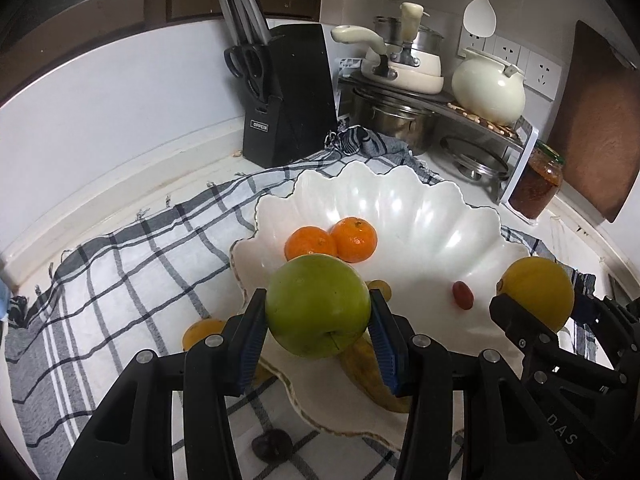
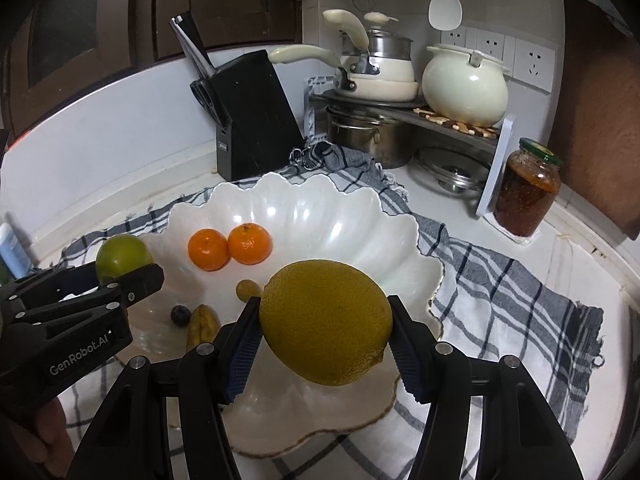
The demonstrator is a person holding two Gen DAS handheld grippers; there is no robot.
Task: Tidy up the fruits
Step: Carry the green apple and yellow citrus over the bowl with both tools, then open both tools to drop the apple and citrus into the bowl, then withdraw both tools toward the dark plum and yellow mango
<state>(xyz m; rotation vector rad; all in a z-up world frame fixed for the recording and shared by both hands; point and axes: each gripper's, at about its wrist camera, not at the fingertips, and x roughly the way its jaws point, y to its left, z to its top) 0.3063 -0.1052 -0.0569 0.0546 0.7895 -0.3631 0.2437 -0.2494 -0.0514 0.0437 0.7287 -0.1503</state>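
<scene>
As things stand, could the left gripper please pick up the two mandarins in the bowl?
Probably not: the left gripper is already shut on the green apple, though the mandarins lie unobstructed in the bowl.

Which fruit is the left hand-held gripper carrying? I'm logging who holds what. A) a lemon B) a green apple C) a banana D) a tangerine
B: the left hand-held gripper is clamped on the green apple above the white bowl, while the tangerines lie inside it.

Back left: black knife block (image 1: 290,96) holding knives and scissors.
Corner rack (image 2: 404,114): cream pots above, steel pot below.
Right: jar (image 2: 526,188) with dark red contents.
Wall: hanging white spoon (image 1: 480,8), sockets.
Tabletop: checked cloth (image 1: 120,264).
</scene>
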